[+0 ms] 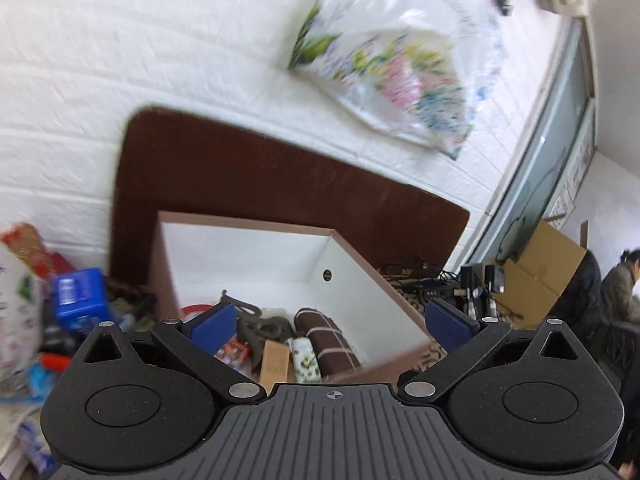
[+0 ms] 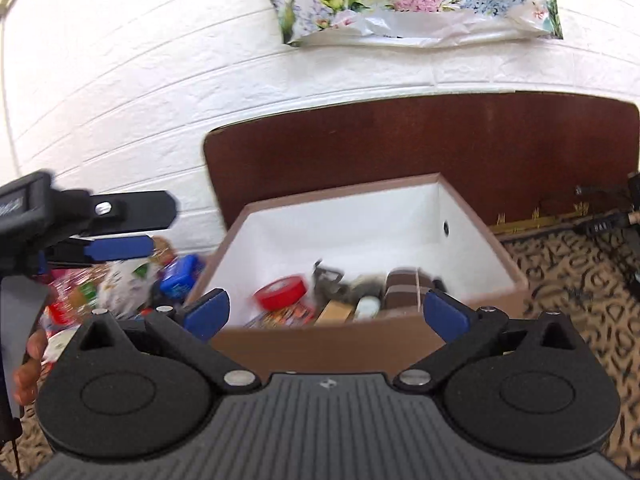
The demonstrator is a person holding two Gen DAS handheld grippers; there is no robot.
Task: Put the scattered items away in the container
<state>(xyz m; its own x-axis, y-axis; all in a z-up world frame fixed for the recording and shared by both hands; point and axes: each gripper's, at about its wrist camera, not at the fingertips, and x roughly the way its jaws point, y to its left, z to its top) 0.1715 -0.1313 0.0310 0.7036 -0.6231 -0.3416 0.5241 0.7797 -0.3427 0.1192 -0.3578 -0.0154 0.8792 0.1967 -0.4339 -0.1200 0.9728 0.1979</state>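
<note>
The container is a brown cardboard box with white inner walls [image 1: 248,256] [image 2: 344,220]. Inside lie a red tape roll [image 2: 282,291], a brown striped roll [image 1: 326,334] [image 2: 404,286], a small tan box [image 1: 274,362], a white floral tube [image 1: 306,360] and dark tangled items. My left gripper [image 1: 332,326] is open and empty above the box's near part. My right gripper [image 2: 326,314] is open and empty in front of the box's near wall. The left gripper also shows at the left edge of the right wrist view [image 2: 120,242].
Scattered packets and a blue box [image 1: 82,296] [image 2: 180,278] lie left of the container. A dark brown board [image 1: 280,176] leans on the white brick wall behind. A floral plastic bag [image 2: 416,0] hangs above. Patterned cloth [image 2: 568,280] with cables lies to the right.
</note>
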